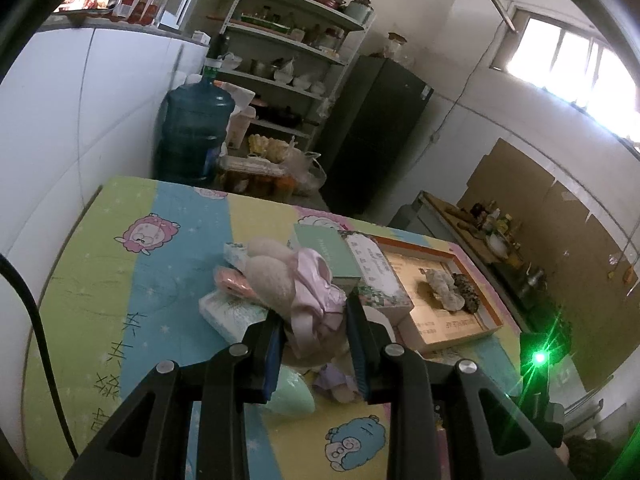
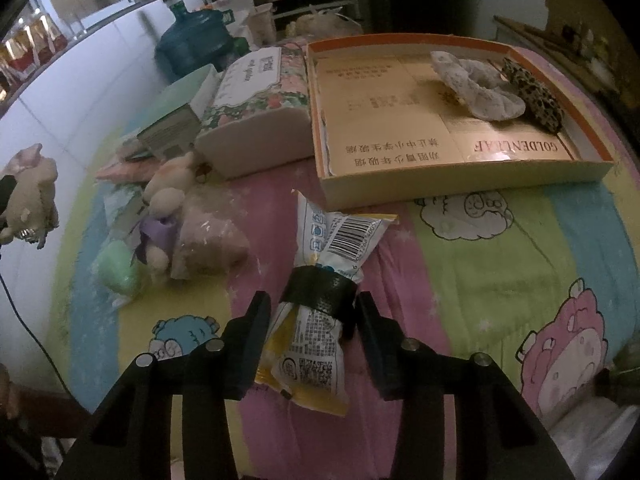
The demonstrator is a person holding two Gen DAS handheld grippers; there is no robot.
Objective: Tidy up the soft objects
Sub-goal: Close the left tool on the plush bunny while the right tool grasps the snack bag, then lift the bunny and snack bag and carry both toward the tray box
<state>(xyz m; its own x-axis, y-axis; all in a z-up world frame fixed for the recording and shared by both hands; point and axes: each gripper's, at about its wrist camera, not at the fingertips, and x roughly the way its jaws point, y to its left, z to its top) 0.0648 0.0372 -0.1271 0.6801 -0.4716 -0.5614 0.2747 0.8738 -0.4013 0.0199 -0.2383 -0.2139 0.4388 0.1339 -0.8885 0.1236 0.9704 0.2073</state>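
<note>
Left claw (image 1: 314,344) is gripping a plush toy (image 1: 272,280) by its pink ribbon, holding it lifted above the worktop (image 1: 120,264); the right wrist view is showing the same toy hanging clear at the far left edge. Right claw (image 2: 310,320) is straddling a taped snack packet (image 2: 320,312) lying on the cloth in front of the tray (image 2: 460,176). Its jaws are standing half wide with the packet between them, and I cannot tell whether the pads are pressing on it yet.

To do this step well, the right claw should probably be closing on the black tape band, where the packet is narrowest and firmest, squeezing gently so the contents are not crushed, then lifting straight up before swinging over the tray's near wall. The left claw's hold is on loose ribbon only, so the toy may be swinging or slipping; moving slowly seems wise.

Counting outward from the packet: one packet; left of the tray, one small bear (image 2: 162,216), one green soft piece (image 2: 116,272) and one bagged pinkish lump (image 2: 208,236) are lying together. Beyond them, just left of the tray, one floral tissue pack (image 2: 260,120) and one green box (image 2: 180,112) are sitting. Inside the tray, two soft items are resting at its far right: one pale lacy piece (image 2: 476,88) and one leopard-print piece (image 2: 532,96).
</note>
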